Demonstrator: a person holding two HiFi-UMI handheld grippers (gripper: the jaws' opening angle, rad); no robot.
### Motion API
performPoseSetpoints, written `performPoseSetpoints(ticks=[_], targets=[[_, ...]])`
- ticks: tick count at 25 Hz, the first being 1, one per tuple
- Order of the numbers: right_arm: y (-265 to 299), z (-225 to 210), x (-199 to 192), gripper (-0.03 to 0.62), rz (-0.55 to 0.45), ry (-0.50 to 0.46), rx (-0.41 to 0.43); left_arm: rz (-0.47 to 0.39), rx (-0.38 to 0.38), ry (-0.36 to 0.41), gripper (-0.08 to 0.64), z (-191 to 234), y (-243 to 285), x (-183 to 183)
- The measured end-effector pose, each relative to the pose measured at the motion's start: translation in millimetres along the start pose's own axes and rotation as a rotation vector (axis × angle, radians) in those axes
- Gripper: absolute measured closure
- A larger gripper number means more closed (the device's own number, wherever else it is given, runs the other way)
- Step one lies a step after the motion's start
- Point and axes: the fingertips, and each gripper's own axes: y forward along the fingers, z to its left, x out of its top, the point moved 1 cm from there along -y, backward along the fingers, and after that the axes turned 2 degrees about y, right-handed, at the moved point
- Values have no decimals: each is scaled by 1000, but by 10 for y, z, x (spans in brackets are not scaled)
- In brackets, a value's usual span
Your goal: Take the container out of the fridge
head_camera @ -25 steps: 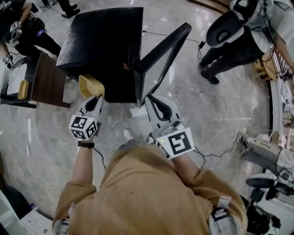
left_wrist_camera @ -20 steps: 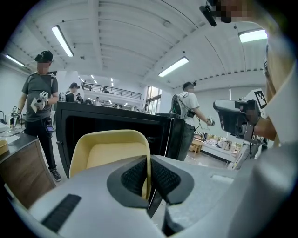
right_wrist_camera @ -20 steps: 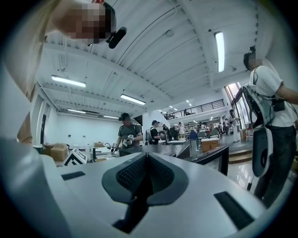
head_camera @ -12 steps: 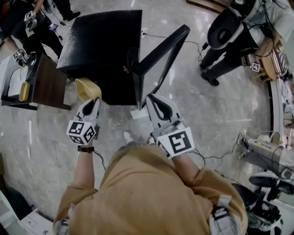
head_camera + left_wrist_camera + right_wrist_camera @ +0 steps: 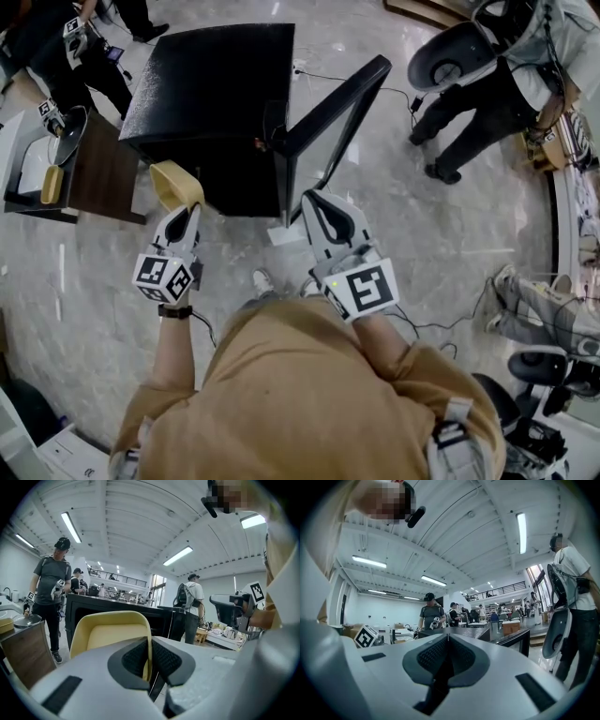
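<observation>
The pale yellow container (image 5: pixel 176 185) hangs in front of the black fridge (image 5: pixel 211 84), outside its dark opening. My left gripper (image 5: pixel 184 208) is shut on the container's near rim. In the left gripper view the container (image 5: pixel 112 632) stands upright with its wall pinched between the pads of the left gripper (image 5: pixel 150 651). The fridge door (image 5: pixel 328 112) stands open to the right. Just before the door's lower edge, my right gripper (image 5: pixel 323 208) is shut and holds nothing. In the right gripper view the right gripper (image 5: pixel 447 641) points level at the fridge top (image 5: pixel 454 631).
A brown side table (image 5: pixel 98 173) with a dark pan (image 5: pixel 70 122) stands left of the fridge. A sheet of paper (image 5: pixel 281 230) lies on the floor by the door. People stand at the upper right (image 5: pixel 478 103) and upper left (image 5: pixel 84 56). Cables cross the marble floor (image 5: pixel 450 234).
My left gripper has drawn back a little from the fridge and risen, carrying the yellow container with it. The right gripper has stayed put. People in the background have shifted.
</observation>
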Motion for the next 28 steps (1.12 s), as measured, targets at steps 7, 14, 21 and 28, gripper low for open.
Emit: performPoseSetpoints(ticks=[7,14,21,28], targets=[[5,49,61,589,-16,-4,-4,-50,26,-8,548,23,-224,120],[11,66,86,589,-15,2,-1,-84,44,-23,548,16,-398,206],[196,4,72,589,-16,7,11,-121,65,-42,549,110,-433,305],[147,-20,96,589,-25,6,11,-164,78,-39,549,36,-600,409]])
